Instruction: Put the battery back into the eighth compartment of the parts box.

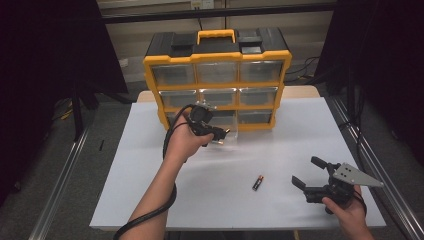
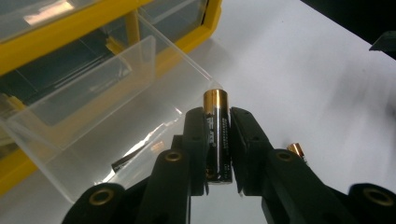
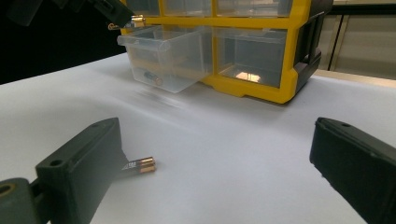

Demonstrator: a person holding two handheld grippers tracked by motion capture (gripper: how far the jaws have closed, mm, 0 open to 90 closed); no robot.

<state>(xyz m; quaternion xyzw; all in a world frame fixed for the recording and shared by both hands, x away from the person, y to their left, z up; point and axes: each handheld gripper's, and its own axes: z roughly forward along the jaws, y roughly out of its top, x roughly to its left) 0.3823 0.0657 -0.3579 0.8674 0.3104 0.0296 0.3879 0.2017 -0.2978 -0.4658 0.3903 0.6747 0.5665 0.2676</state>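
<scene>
My left gripper point(image 1: 223, 134) is shut on a black and gold battery point(image 2: 217, 135), held just above the front rim of a pulled-out clear drawer point(image 2: 93, 116) in the bottom row of the yellow organizer point(image 1: 217, 75). One battery point(image 2: 135, 157) lies inside that drawer, also visible in the right gripper view as the drawer's battery point(image 3: 153, 78). A loose battery point(image 1: 257, 182) rests on the white table point(image 1: 150, 200). My right gripper point(image 1: 305, 170) is open near the front right, its jaws wide apart around empty space, with the loose battery point(image 3: 140, 165) beside its left jaw.
The organizer stands at the table's back edge, with three rows of clear drawers and a handle point(image 1: 216, 36) on top. Dark curtains and metal rails flank the table. A cable trails along the person's left forearm point(image 1: 160, 190).
</scene>
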